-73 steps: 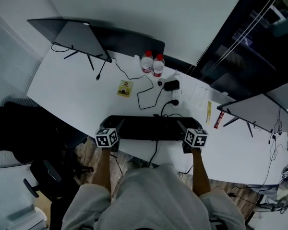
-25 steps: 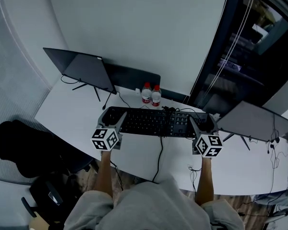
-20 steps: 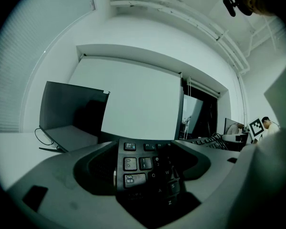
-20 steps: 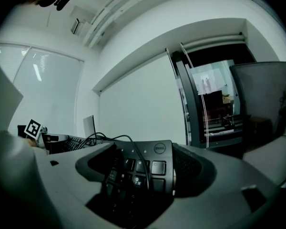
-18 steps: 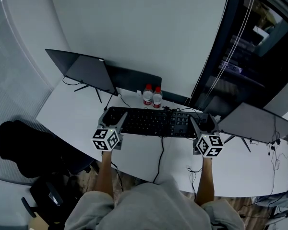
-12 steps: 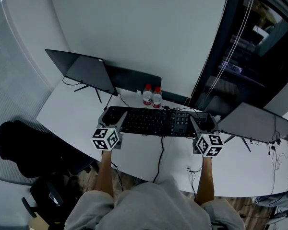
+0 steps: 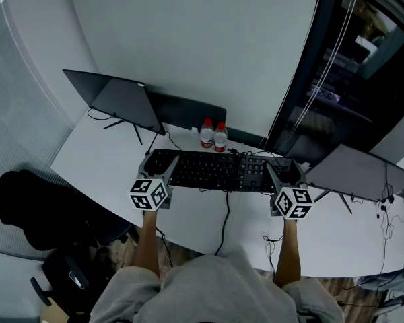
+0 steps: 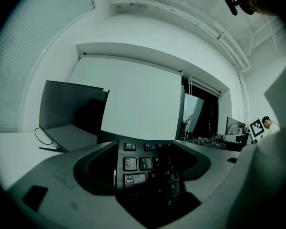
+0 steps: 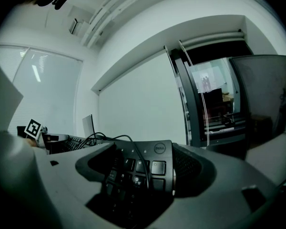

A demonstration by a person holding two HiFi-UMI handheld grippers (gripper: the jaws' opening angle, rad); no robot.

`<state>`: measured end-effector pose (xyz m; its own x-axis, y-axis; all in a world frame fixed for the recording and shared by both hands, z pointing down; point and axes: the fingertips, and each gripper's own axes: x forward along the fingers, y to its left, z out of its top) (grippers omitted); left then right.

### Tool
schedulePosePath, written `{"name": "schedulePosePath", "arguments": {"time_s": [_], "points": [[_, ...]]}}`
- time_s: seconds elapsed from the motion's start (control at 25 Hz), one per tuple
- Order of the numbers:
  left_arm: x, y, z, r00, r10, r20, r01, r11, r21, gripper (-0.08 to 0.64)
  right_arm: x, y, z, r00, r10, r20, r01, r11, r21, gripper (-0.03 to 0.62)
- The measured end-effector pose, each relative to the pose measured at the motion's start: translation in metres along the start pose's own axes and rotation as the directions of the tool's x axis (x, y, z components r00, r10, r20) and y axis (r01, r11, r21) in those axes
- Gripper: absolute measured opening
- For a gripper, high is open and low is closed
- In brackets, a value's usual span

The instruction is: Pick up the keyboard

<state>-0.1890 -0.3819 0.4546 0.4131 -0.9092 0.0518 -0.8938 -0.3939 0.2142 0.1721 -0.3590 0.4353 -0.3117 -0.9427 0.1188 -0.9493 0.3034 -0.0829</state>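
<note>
Two grippers carry the keyboard (image 7: 219,171) between them, one at each short end. It is black and lies level across the head view, with its long side toward the person and its keys facing up. It sits over the near part of the white desk (image 7: 94,155) and looks to be clear of the top.

The left gripper (image 7: 159,164) is clenched on the end with the Esc and Tab keys. Its own view shows that end wedged between the grey jaws. The right gripper (image 7: 281,169) is clenched on the number-pad end, where a round logo shows between its jaws.

A black cable (image 7: 225,210) hangs from the keyboard's middle and drops past the desk's near edge. In the right gripper view a cable also lies across the keys.

Two bottles (image 7: 213,134) with red caps stand side by side on the desk just behind the keyboard. A dark monitor (image 7: 118,98) stands at the far left. A second screen (image 7: 357,170) stands at the right, just beside the right gripper. A black chair (image 7: 30,207) sits off the desk's left edge.
</note>
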Motion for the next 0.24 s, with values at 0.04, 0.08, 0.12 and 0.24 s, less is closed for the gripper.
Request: {"name": "schedulePosePath", "arguments": {"time_s": [0.04,0.08,0.12,0.24], "points": [[0.0007,0.0005,0.0000,1.000,0.001,-0.001,-0.001,1.000,0.000,0.321,0.0010,-0.0001,0.0004,1.000,0.001,0.000,-0.001,1.000,-0.001,0.364],[0.0013,0.0011,-0.0001,1.000,0.002,-0.001,-0.002,1.000,0.000,0.321,0.0019,-0.0003,0.0005,1.000,0.001,0.001,-0.001,1.000,-0.001,0.364],[0.0018,0.0016,-0.0002,1.000,0.001,-0.001,-0.001,1.000,-0.001,0.321,0.0027,-0.0005,0.0004,1.000,0.001,0.000,-0.001,1.000,-0.001,0.364],[0.0029,0.0031,-0.0007,1.000,0.001,-0.001,-0.001,1.000,-0.002,0.321,0.0048,-0.0006,-0.0005,1.000,0.001,-0.001,-0.001,1.000,-0.002,0.364]]}}
